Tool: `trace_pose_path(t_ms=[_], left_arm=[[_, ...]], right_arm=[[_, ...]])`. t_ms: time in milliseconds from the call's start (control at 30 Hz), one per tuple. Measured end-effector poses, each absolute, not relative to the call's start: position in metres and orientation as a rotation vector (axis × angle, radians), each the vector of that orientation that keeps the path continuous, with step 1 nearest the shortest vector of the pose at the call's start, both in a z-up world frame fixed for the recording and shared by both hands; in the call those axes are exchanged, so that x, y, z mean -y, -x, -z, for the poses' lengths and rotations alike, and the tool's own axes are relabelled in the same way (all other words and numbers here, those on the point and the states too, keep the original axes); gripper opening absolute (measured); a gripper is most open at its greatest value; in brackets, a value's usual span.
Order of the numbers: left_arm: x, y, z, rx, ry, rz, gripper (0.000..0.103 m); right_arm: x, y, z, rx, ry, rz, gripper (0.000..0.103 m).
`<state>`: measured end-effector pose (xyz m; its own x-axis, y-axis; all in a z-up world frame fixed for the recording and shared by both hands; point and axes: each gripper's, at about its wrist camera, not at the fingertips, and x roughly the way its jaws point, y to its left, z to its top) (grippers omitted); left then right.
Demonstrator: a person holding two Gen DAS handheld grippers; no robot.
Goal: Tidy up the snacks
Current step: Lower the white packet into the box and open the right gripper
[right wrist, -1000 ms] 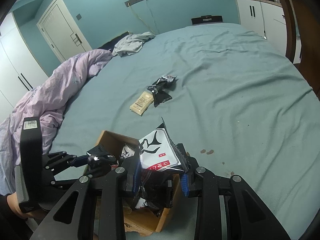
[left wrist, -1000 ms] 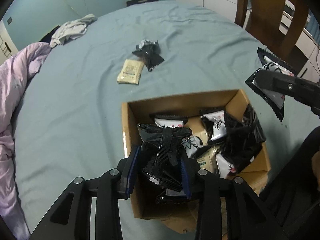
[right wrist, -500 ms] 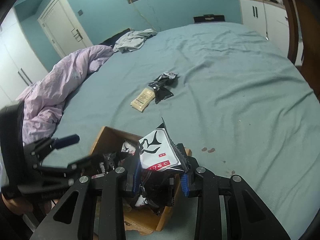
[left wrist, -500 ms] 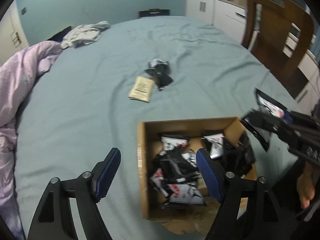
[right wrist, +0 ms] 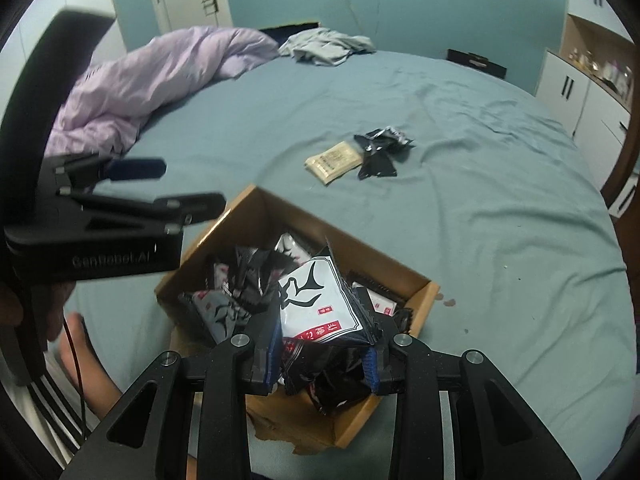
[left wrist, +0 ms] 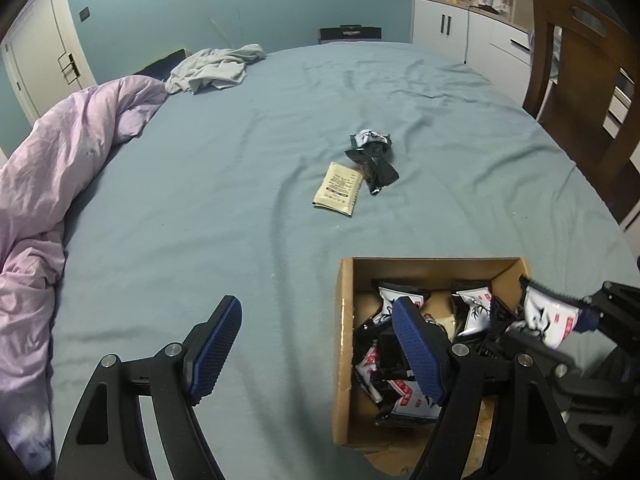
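Observation:
A cardboard box on the blue bed holds several black-and-white snack packets. My left gripper is open and empty, above the box's left wall. My right gripper is shut on a black-and-white snack packet and holds it over the box; it shows at the right edge of the left wrist view. A beige packet and black packets lie on the sheet beyond the box, also in the right wrist view.
A lilac duvet is heaped along the bed's left side. Grey clothes lie at the far end. A wooden chair and white cabinets stand to the right. A person's bare foot is beside the box.
My left gripper let go of a black packet into the box, opened, rose and moved left. My right gripper carried its packet over the box.

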<state>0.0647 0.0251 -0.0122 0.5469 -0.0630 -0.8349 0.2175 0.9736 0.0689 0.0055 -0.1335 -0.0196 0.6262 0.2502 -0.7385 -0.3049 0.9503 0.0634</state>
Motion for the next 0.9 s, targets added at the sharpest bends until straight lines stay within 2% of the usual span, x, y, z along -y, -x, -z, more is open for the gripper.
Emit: trace_pose_path(t_ms=[133, 267, 300, 367, 433, 633, 900], left_arm=[[-0.026, -0.065, 0.013, -0.982, -0.172, 0.164, 0.078], [-0.026, -0.065, 0.015, -0.985, -0.18, 0.161, 0.078], [-0.026, -0.065, 0.015, -0.985, -0.179, 0.16, 0.078], [-0.027, -0.065, 0.015, -0.985, -0.179, 0.161, 0.078], [-0.027, -0.065, 0.015, -0.984, -0.18, 0.161, 0.078], [-0.028, -0.065, 0.016, -0.988, -0.177, 0.16, 0.078], [-0.027, -0.065, 0.016, -1.005, -0.159, 0.163, 0.078]], right_arm=[[0.13, -0.01, 0.022, -0.869, 0.082, -0.323, 0.031], [0.134, -0.013, 0.018, -0.871, 0.028, -0.328, 0.036], [0.136, -0.012, 0.017, -0.867, -0.001, -0.345, 0.039], [0.141, -0.01, 0.014, -0.852, -0.044, -0.361, 0.06], [0.147, -0.007, 0.011, -0.823, -0.063, -0.348, 0.066], [0.172, -0.002, 0.007, -0.776, -0.162, -0.293, 0.07], [0.2, -0.001, 0.003, -0.74, -0.279, -0.206, 0.07]])
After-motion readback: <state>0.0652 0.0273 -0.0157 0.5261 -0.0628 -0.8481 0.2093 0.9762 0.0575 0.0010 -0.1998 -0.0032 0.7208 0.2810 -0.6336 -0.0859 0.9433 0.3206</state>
